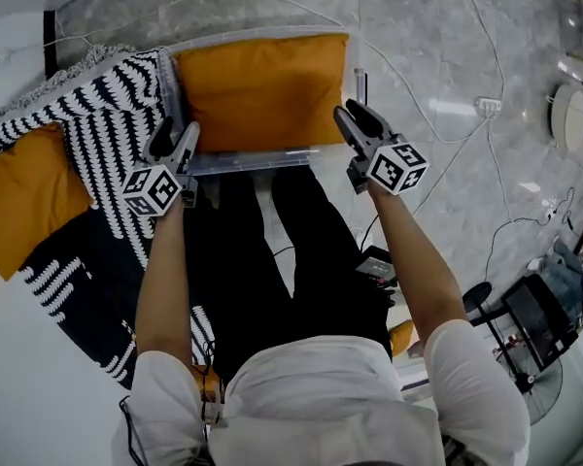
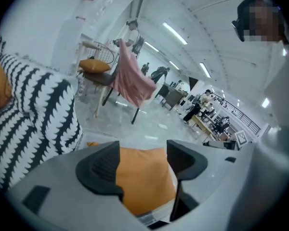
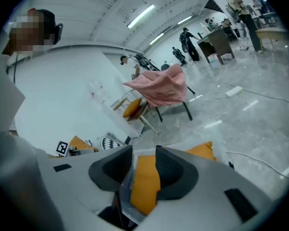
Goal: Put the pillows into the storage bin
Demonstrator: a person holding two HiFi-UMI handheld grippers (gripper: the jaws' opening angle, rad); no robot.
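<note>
The left tool (image 1: 172,140) is held with jaws wide apart, the right tool (image 1: 356,120) with a narrower gap; nothing is gripped by either. Both are poised at the near corners of the orange pillow (image 1: 262,90), which is lodged in the storage bin (image 1: 253,160). This placement is judged done; next, the striped pillow (image 1: 107,105) beside the bin is to be grasped.

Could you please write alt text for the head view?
An orange pillow lies inside a clear storage bin on a grey floor. The person's left gripper and right gripper, both open, hover at its near corners. A striped pillow and a second orange pillow lie left.
</note>
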